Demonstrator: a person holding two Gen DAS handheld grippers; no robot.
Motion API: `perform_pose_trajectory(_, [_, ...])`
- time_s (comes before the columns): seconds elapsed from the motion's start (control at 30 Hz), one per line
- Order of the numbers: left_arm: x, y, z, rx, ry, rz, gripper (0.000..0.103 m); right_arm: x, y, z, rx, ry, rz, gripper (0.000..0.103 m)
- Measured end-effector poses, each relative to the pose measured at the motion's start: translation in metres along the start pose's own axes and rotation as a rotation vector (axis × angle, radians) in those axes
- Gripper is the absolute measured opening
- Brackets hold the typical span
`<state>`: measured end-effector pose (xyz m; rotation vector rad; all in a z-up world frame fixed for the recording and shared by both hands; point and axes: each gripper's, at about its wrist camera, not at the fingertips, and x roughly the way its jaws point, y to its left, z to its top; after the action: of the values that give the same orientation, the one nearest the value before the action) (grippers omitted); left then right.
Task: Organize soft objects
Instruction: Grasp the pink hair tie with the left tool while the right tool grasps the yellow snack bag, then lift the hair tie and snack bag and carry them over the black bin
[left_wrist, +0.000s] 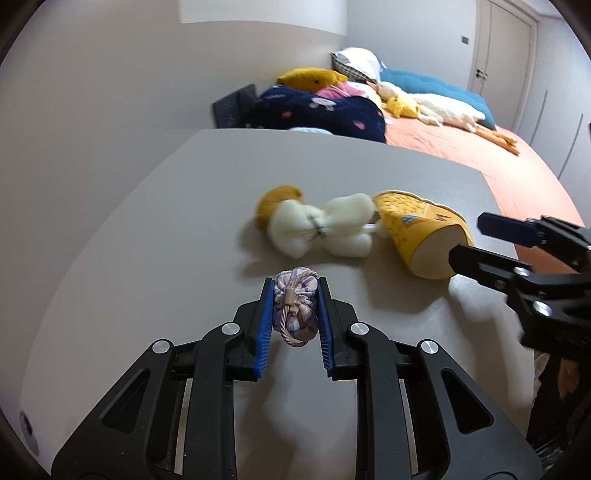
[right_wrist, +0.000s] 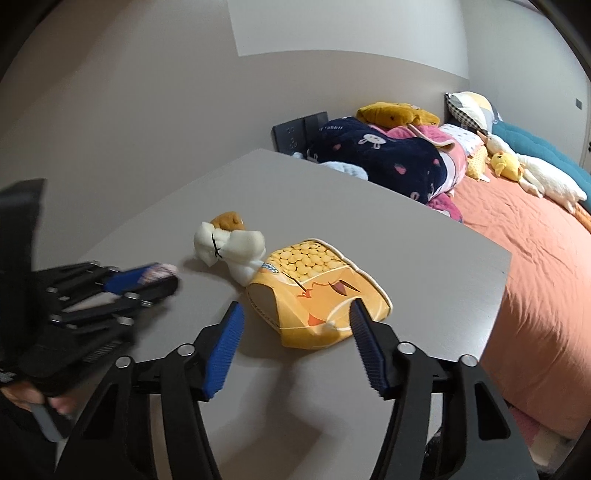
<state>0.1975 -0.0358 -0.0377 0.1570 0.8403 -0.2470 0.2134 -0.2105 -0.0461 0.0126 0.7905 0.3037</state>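
My left gripper (left_wrist: 295, 286) is shut on a small lavender fabric pouch (left_wrist: 295, 310) with a cord loop, just above the grey table (left_wrist: 147, 240). Beyond it lies a white plush toy (left_wrist: 321, 229) with a brown end, tied at the middle. A yellow popcorn-print plush (right_wrist: 317, 284) lies on its side to the right of that toy. My right gripper (right_wrist: 295, 306) stands open at the near end of the yellow plush. Its right finger (right_wrist: 364, 332) is at the plush's edge, and its left finger is clear of it. The left gripper (right_wrist: 162, 280) shows blurred at the left of the right wrist view.
An orange-covered bed (right_wrist: 535, 258) runs along the table's far right edge. It carries a navy blanket (right_wrist: 376, 155), pillows, a yellow plush and a long white goose plush (right_wrist: 546, 181). A wall stands behind the table, and a hand (right_wrist: 22, 398) holds the left gripper's handle.
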Motion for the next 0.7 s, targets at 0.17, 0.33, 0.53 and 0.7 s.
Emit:
perform_pose_trajectory(0.17, [-0.014, 0.020, -0.006, -0.054, -0.011, 0.023, 0.022, 0.009, 0.010, 0.000, -0.050, 0.011, 0.011, 0.042])
perform_pose_trajectory(0.33, [-0.017, 0.034, -0.011, -0.091, 0.002, 0.043, 0.022, 0.013, 0.014, 0.000, -0.067, 0.014, -0.009, 0.023])
perform_pose_trajectory(0.53, [-0.023, 0.039, -0.015, -0.113, -0.001, 0.037, 0.022, 0.006, 0.023, 0.001, -0.106, 0.004, -0.039, 0.016])
perform_pose_trajectory(0.7, [-0.032, 0.038, -0.018, -0.117, -0.008, 0.030, 0.022, -0.009, 0.024, 0.002, -0.068, -0.011, -0.019, 0.015])
